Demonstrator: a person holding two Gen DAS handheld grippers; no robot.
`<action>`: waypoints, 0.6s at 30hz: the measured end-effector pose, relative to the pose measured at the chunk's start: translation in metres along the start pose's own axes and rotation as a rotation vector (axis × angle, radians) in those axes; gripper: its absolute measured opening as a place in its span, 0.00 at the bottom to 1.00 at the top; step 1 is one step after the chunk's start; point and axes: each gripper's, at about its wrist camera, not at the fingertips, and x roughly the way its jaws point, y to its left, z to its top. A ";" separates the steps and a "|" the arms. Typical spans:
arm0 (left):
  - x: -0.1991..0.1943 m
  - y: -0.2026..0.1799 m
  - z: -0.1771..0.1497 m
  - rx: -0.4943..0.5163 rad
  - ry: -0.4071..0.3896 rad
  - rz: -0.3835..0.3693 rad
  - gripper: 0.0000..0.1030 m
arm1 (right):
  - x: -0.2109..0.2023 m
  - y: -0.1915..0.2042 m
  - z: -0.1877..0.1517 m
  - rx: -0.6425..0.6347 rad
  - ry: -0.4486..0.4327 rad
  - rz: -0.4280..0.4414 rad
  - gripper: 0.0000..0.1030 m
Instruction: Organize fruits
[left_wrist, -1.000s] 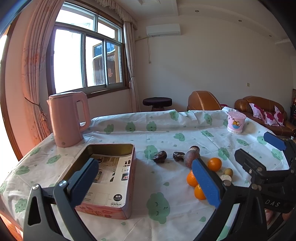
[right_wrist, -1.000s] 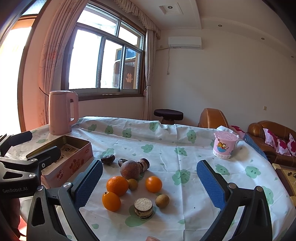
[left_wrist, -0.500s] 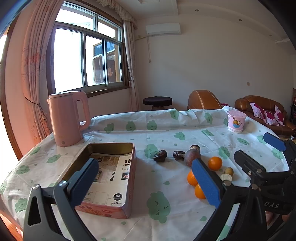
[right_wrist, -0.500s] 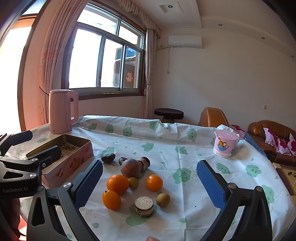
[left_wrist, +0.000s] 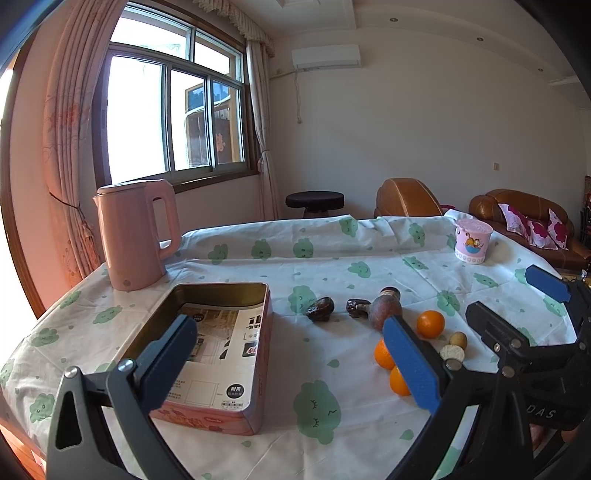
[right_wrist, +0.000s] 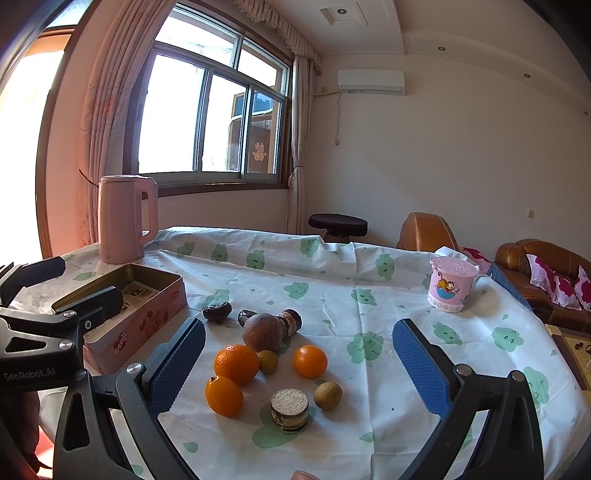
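— So, how far was the sorting?

— Not started, I think. On the counter (right_wrist: 369, 280) the pink tin (left_wrist: 207, 354) held only a printed paper. All the fruits lay beside it: the brown fruit (right_wrist: 263, 331), three oranges (right_wrist: 236, 364), two small longans (right_wrist: 327, 395).

— And the grippers?

— The left gripper (left_wrist: 291, 360) and right gripper (right_wrist: 298, 369) were both spread wide, holding nothing.

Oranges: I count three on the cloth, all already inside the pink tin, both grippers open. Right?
Not quite. The three oranges lie on the cloth beside the pink tin, not in it, as the right wrist view shows. Both grippers are open.
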 end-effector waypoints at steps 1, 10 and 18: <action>0.000 0.000 0.000 0.000 0.000 0.000 1.00 | 0.000 0.000 0.000 0.000 0.001 -0.001 0.99; 0.001 0.000 -0.003 0.001 0.003 0.001 1.00 | 0.003 0.000 -0.003 -0.004 0.013 0.008 0.99; 0.021 -0.002 -0.020 0.003 0.060 -0.001 1.00 | 0.015 -0.009 -0.016 0.009 0.050 -0.002 0.99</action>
